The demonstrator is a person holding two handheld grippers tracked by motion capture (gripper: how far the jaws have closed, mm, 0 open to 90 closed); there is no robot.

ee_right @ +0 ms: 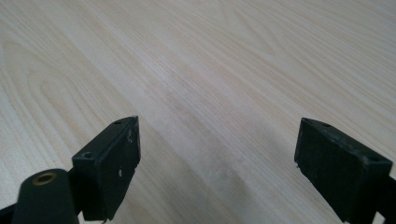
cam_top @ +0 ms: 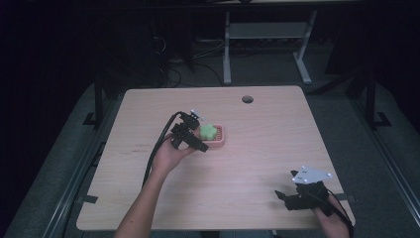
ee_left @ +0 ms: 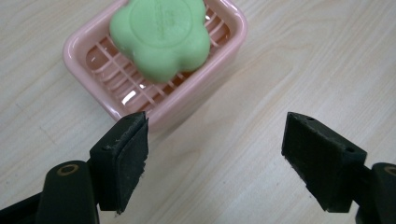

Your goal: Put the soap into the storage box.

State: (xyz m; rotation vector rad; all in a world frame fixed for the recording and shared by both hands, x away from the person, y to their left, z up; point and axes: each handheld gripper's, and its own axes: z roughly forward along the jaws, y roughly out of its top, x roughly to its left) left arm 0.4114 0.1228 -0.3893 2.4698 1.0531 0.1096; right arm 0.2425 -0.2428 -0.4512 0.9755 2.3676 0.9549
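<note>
The left tool hovered open just beside the pink dish holding the green soap, mid-tabletop. Its jaw could knock the dish's rim. The right tool sat open, near right.

we see a light wooden table with rounded corners and a small round hole near its far edge — on it, a little left of the middle, sits a pink soap dish holding a green flower-shaped soap.
</note>
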